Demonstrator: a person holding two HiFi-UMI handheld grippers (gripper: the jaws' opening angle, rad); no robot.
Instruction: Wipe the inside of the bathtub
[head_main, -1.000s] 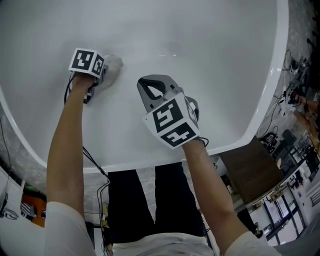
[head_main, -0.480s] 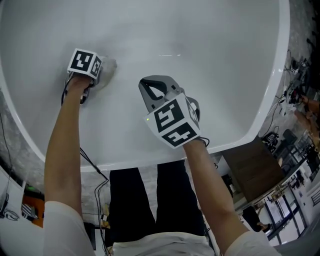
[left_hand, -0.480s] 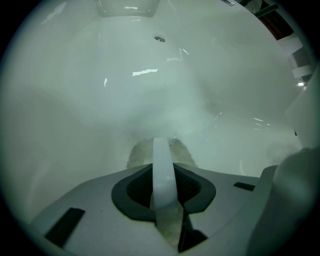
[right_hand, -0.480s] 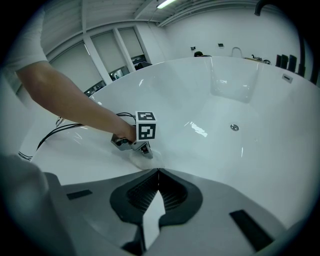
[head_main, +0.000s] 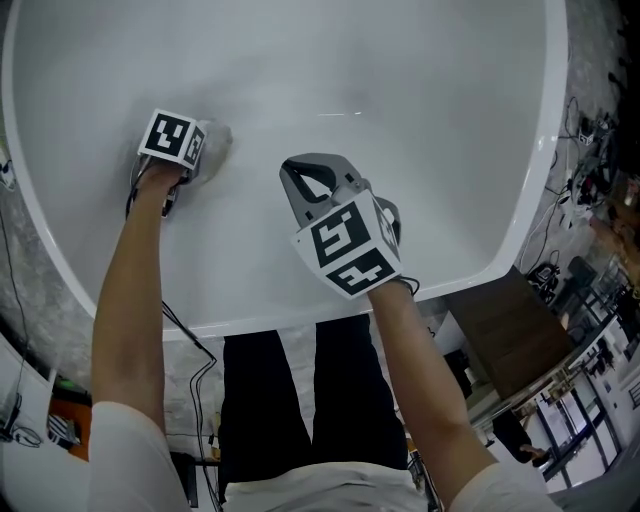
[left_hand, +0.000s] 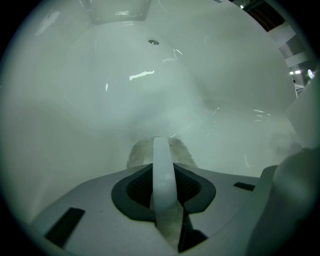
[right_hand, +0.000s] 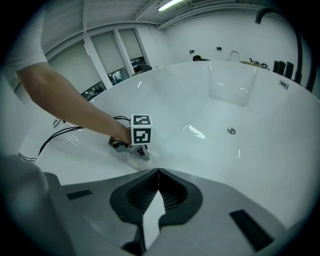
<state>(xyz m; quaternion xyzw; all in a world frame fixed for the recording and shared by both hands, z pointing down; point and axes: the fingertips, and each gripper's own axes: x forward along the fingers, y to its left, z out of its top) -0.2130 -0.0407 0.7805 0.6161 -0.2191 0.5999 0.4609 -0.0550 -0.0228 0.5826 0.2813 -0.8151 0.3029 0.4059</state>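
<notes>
Two grippers over the bathtub. Your left gripper is clamped on the cloth, pressed to the inner wall near the left rim. The right gripper is closed on nothing (idle above the basin). Risk: drag on the curved wall could pull the cloth free, so bare jaws scrape the surface.

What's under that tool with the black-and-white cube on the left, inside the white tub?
A pale crumpled cloth, clamped in the left gripper and pressed against the white bathtub wall. How far it spreads beneath the gripper is covered.
</notes>
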